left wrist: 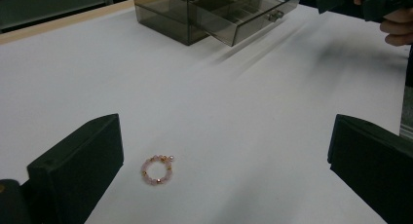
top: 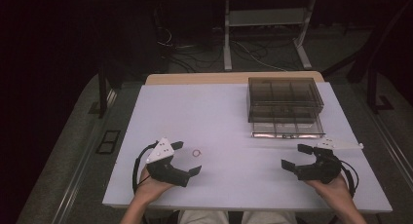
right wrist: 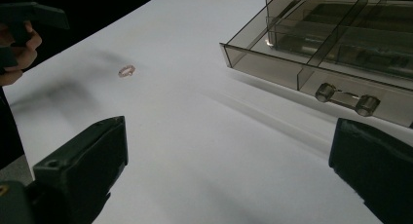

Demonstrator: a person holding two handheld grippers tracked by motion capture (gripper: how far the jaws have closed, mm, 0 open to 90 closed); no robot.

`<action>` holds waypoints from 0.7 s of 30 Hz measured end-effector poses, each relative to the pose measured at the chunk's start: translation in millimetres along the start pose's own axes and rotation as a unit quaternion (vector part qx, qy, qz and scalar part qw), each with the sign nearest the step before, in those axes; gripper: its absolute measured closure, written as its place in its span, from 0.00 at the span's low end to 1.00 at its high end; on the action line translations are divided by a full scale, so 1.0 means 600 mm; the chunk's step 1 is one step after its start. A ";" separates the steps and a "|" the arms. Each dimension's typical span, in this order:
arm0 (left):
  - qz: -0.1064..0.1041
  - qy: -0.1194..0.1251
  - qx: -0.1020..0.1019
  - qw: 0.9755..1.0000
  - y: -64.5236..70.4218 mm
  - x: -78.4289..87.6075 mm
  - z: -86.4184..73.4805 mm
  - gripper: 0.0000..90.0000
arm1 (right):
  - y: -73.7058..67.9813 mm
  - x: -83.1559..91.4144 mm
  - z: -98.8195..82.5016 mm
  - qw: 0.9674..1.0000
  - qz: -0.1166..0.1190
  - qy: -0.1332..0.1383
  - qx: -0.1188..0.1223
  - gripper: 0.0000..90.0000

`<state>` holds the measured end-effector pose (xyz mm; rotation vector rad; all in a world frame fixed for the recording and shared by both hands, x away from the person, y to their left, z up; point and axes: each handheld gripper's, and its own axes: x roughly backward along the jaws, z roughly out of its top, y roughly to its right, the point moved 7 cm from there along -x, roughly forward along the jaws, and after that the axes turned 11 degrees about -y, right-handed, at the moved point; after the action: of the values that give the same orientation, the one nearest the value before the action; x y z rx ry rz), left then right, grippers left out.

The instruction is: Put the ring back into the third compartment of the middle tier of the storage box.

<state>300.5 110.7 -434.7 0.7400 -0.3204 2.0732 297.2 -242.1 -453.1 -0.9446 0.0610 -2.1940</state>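
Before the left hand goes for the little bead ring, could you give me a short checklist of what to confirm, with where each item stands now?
1. Left tongs open wide enough for the bead ring: ok, jaws stand far apart.
2. Ring lies between the jaws: ok, though it sits close to the left jaw in the left gripper view, so centre it first.
3. Ring free on the white table, touching nothing else: ok.
4. Drawer of the smoky box pulled open: ok.
5. Drawer compartments free to take the ring: cannot tell, reflections hide the bottoms.
6. Right tongs open and away from the ring: ok.
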 end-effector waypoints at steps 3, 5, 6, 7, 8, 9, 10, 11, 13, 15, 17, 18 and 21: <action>0.002 -0.007 -0.007 1.000 0.000 -0.004 0.002 0.00 | -0.001 0.001 -0.001 1.000 0.001 0.000 0.004 0.00; 0.002 -0.010 -0.009 1.000 0.002 -0.007 0.004 0.00 | -0.002 0.001 -0.002 1.000 0.001 -0.001 0.009 0.00; 0.001 -0.013 -0.012 1.000 0.003 -0.008 0.005 0.00 | -0.002 0.001 -0.002 1.000 0.001 0.000 0.010 0.00; 0.002 -0.014 -0.015 1.000 0.004 -0.009 0.007 0.00 | -0.002 0.002 -0.002 1.000 0.001 0.000 0.009 0.00; 0.001 -0.018 -0.019 1.000 0.005 -0.010 0.009 0.00 | -0.002 0.002 -0.003 1.000 0.001 0.000 0.008 0.00; 0.002 -0.019 -0.018 1.000 0.005 -0.011 0.011 0.00 | -0.002 0.002 -0.003 1.000 0.002 -0.001 0.006 0.00; 0.001 -0.021 -0.021 1.000 0.004 -0.012 0.013 0.00 | -0.002 0.002 -0.003 1.000 0.002 -0.001 0.006 0.00; 0.001 -0.022 -0.020 1.000 0.004 -0.013 0.014 0.00 | -0.003 0.002 -0.004 1.000 0.002 -0.003 0.005 0.00; 0.000 -0.029 -0.023 0.999 0.003 -0.016 0.016 0.00 | -0.003 0.002 -0.004 1.000 0.002 -0.003 0.006 0.00; -0.002 -0.034 -0.020 0.999 0.002 -0.018 0.017 0.00 | -0.003 0.002 -0.004 1.000 0.002 -0.003 0.008 0.00; -0.004 -0.041 -0.020 0.999 -0.001 -0.021 0.020 0.00 | -0.004 0.004 -0.004 1.000 0.002 -0.002 0.005 0.00; -0.006 -0.044 -0.019 0.999 -0.002 -0.022 0.021 0.00 | -0.003 0.004 -0.004 1.000 0.002 -0.001 0.004 0.00; -0.011 -0.050 -0.021 0.998 -0.005 -0.025 0.027 0.00 | -0.003 0.004 -0.004 1.000 0.001 -0.002 0.005 0.00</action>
<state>315.6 94.3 -431.2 0.8199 -0.4080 2.0080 293.6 -243.1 -452.8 -0.9437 0.0492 -2.1880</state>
